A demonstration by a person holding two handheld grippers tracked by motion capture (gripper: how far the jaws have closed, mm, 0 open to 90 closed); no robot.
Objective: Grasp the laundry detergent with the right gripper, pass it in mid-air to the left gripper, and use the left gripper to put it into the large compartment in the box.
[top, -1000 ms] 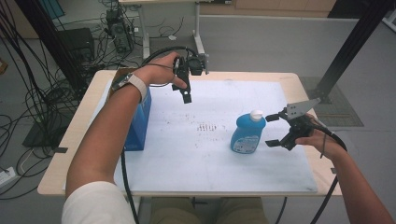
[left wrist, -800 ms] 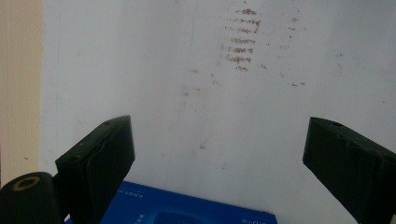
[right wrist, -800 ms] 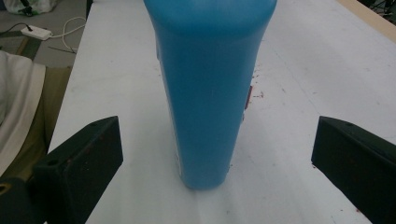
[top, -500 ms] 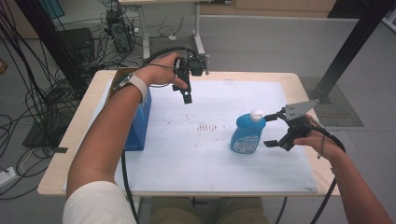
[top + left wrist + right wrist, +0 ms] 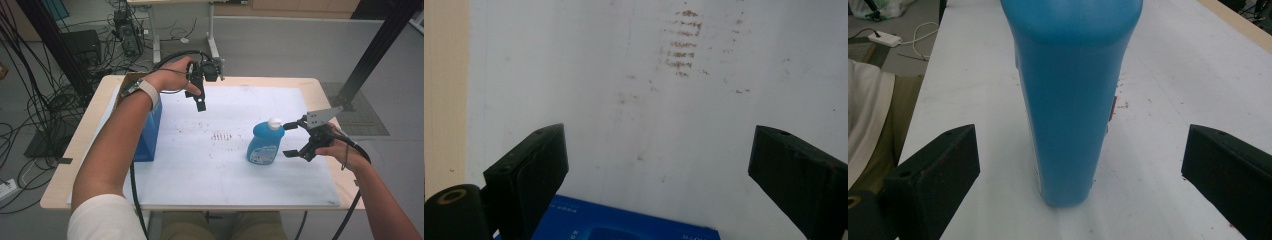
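Nearest me, my right gripper [image 5: 296, 139] sits at the table's right side with its jaws spread wide, one to each side of the blue bottle [image 5: 265, 143]. A second ago it stood a touch farther off to the right; now it is just beside the bottle, so the change is small: a short creep inward, nothing more. In the right gripper view the bottle [image 5: 1070, 100] stands upright between the jaws, clear gaps on both sides, no pad touching it. I judge this as lined up for a grasp, with the closing not yet begun.

The bottle stands on the white mat [image 5: 200, 175], right of the middle, its white cap up.

Farther out, my left gripper [image 5: 199, 95] hangs above the mat's far edge, jaws spread and holding nothing; it has not shifted. Its view looks down on the smudged mat [image 5: 624, 100] and the top of the blue box [image 5: 624, 227], which stands at the mat's left edge [image 5: 150, 135].

Next I would squeeze the right jaws on the bottle's body, low enough that it does not tip.
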